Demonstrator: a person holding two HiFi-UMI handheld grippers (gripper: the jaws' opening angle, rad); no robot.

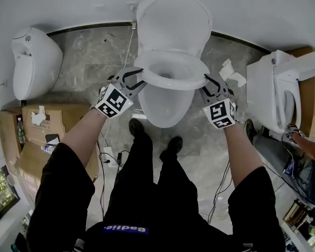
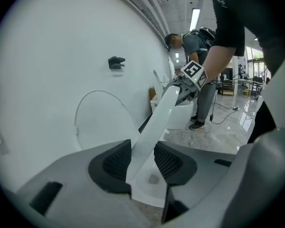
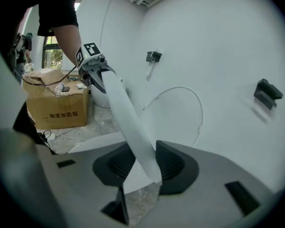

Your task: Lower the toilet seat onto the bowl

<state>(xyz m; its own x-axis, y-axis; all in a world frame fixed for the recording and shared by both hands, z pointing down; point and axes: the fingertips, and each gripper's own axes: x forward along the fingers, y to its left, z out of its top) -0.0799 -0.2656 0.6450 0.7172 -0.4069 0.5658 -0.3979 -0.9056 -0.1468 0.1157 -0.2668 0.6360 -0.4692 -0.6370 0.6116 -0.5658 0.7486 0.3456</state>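
The toilet seat [image 1: 173, 84] hangs tilted just above the bowl [image 1: 165, 112], with the lid [image 1: 173, 22] upright behind. The left gripper [image 1: 130, 82] and right gripper [image 1: 212, 87] each pinch one side of its rim. A cardboard box [image 3: 57, 103] carries Chinese print too small to read. A second toilet [image 1: 34, 62] and a third toilet [image 1: 268, 88] flank it. A bystander's arm [image 1: 310, 148] is cut off.

- White wall [image 1: 84, 4] at the back, dark baseboard strip [image 1: 84, 28] along its foot.
- Grey marbled floor [image 1: 89, 62], glossy, reflecting light.
- Stacked cardboard boxes [image 1: 63, 114] at the left, clutter on top.
- White ceramic fixture [image 1: 34, 62] against the wall at the left; spare toilet [image 1: 268, 88] at the right.
- Crumpled white paper [image 1: 231, 73] on the floor near the wall.
- Thin cables [image 1: 101, 164] trail across the floor.
- Black bracket [image 2: 116, 61] on the wall.
- Ceiling strip light [image 2: 195, 19] lit; bright windows [image 2: 256, 56] at the far end.
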